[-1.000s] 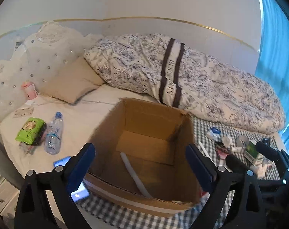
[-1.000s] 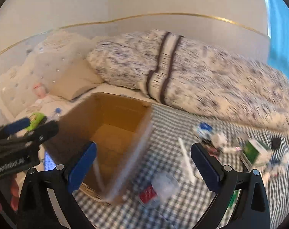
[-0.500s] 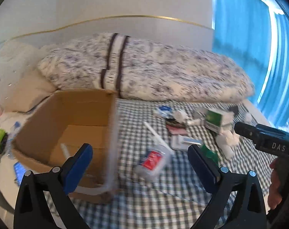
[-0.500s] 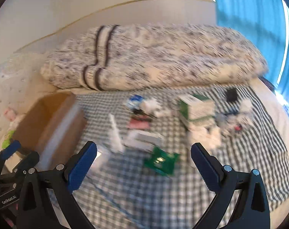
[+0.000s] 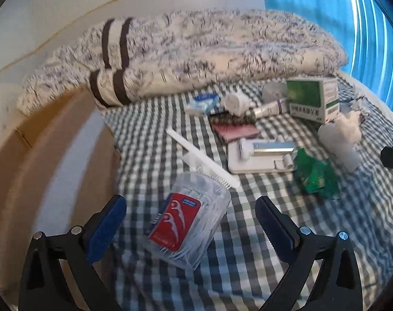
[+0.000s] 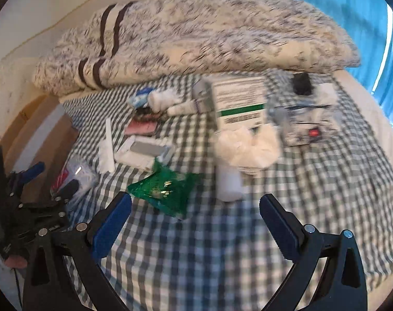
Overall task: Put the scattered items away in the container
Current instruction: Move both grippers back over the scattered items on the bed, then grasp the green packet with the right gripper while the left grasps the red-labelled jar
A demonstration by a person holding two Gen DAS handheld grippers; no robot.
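My left gripper (image 5: 191, 216) is open, its fingers on either side of a clear box of floss picks with a red label (image 5: 190, 219) lying on the checked cloth. A white comb (image 5: 201, 158) lies just beyond it. The cardboard box (image 5: 48, 155) stands at the left. My right gripper (image 6: 195, 221) is open over bare cloth, just short of a green foil packet (image 6: 165, 190) and a white bottle (image 6: 228, 182). Further back lie a green-and-white carton (image 6: 239, 102), a white tray pack (image 6: 144, 151), a pink pouch (image 6: 140, 128) and a tube (image 5: 269, 107).
A rolled patterned duvet (image 5: 196, 51) runs along the back of the bed. Blue curtains (image 5: 352, 18) hang at the right. A clear bag with a red dot (image 6: 306, 123) and a black item (image 6: 302, 84) lie at the far right. The left gripper (image 6: 40, 189) shows in the right wrist view.
Both views have swung right, away from the cardboard box and toward the scattered items. My left gripper has come down around the floss box; my right one has moved closer to the green packet.
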